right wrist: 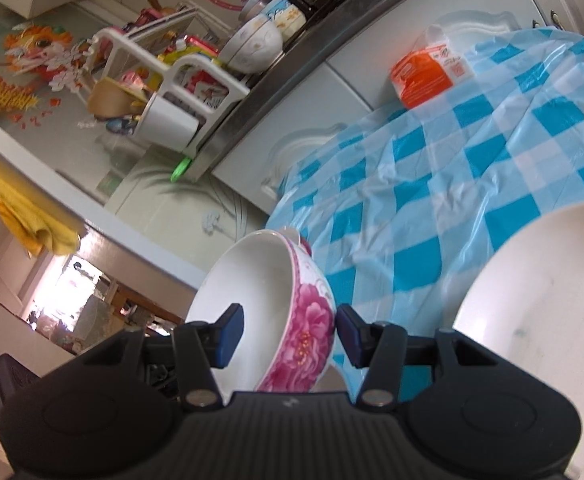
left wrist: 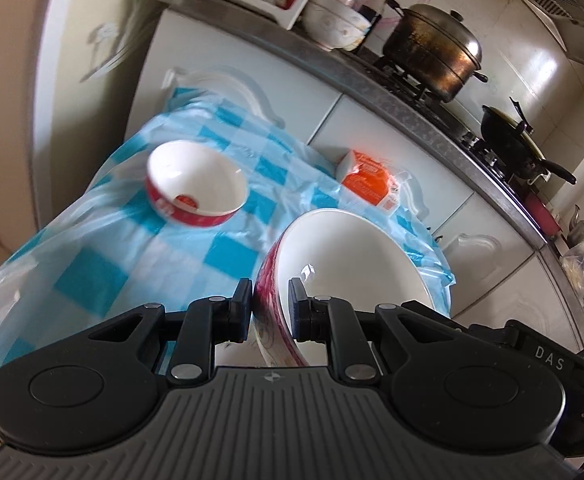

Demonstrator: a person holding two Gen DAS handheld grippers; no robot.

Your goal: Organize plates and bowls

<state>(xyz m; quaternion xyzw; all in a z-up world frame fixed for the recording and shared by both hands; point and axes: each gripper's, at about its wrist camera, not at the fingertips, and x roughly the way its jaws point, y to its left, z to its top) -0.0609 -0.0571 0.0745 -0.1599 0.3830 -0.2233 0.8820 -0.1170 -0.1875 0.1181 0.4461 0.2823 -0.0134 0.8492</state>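
Two grippers each held one bowl over the desk, which was covered by a blue-checked cloth. The left gripper had its fingers pinching the near wall of a wide bowl, white inside with a dark red pattern outside, tilted above the cloth. The right gripper had its fingers clamped on the wall of a pink-flowered bowl, tipped on its side past the desk's edge. A third bowl, the red bowl, stood upright and alone on the cloth. One orange carton lay at the desk's far edge. A white dish showed beside the right gripper.
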